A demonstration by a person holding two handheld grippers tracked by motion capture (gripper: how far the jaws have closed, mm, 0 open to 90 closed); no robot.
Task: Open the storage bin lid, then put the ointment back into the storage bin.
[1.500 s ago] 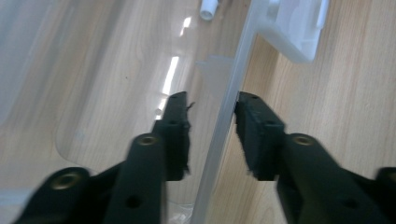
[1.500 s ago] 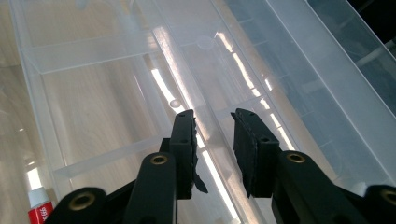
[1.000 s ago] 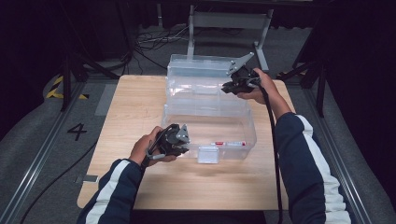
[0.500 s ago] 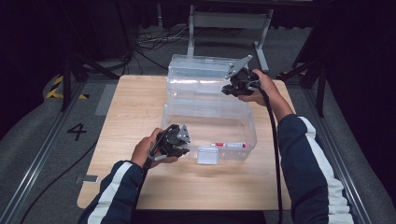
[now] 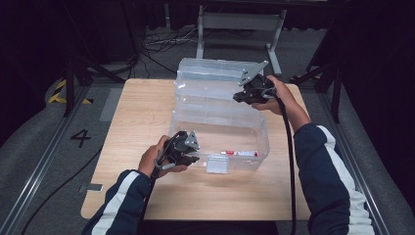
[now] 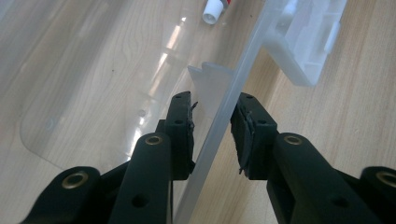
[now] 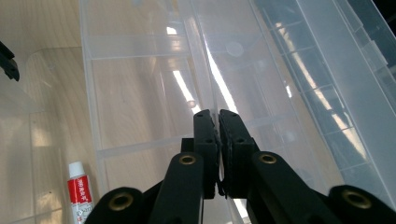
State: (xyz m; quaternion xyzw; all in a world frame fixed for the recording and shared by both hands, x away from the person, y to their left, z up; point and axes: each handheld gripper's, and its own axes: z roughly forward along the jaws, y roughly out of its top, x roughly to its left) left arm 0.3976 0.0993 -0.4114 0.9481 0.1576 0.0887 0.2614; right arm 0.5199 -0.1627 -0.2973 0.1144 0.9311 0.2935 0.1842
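Left gripper (image 6: 212,135): jaws spread, straddling the near wall of the clear plastic box (image 6: 224,112), one jaw inside and one outside; neither pad clearly touches the wall.
Right gripper (image 7: 217,140): jaws pressed together on a thin clear edge of the box, at its far part (box rim or lid, hard to tell through the plastic).
Grippers counted: two, one in each hand, both seen from the high view, left (image 5: 188,152) and right (image 5: 244,93).
Boxes counted: one, open, standing on the wooden table (image 5: 137,112) toward its far right half, with the lid (image 5: 220,73) raised at the back.
Tubes counted: one small white tube with a red label (image 5: 240,153), lying flat on the box floor near the front wall.
Latch (image 6: 308,42): one white clasp on the outside of the near wall.
Cut off: the tube shows just its cap end in the left gripper view (image 6: 215,10).
Hard to make out: label print, too small to read.
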